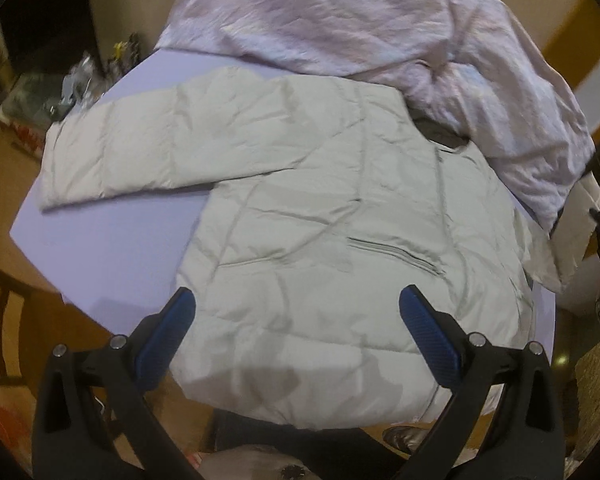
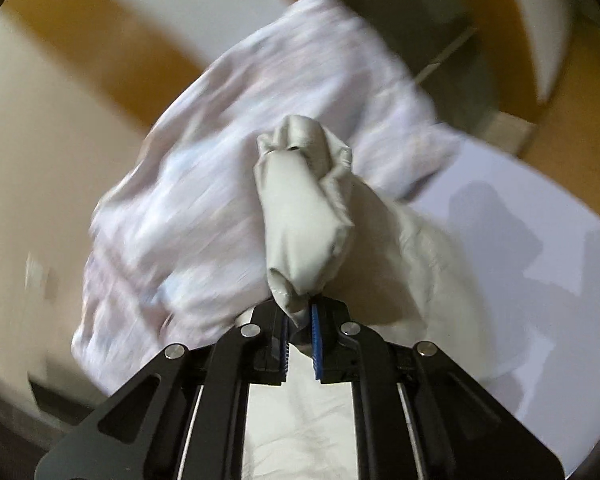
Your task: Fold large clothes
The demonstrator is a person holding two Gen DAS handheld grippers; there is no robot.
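- The pale grey puffer jacket (image 1: 300, 216) lies flat on the lilac table (image 1: 112, 240), one sleeve (image 1: 112, 156) stretched toward 9 o'clock
- A pinkish crumpled cloth (image 1: 380, 28) overlaps its 1 o'clock edge
- The left gripper (image 1: 296, 312) hovers with fingers wide, empty
- The right gripper (image 2: 300, 320) pinches a bunched sleeve end (image 2: 304, 216)

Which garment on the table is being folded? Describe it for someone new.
On the lavender table, two fabrics lie: a crumpled pinkish sheet at the far side and, nearer, the pale grey puffer jacket. The jacket is quilted, has a zip pocket, and the right gripper pinches its sleeve.
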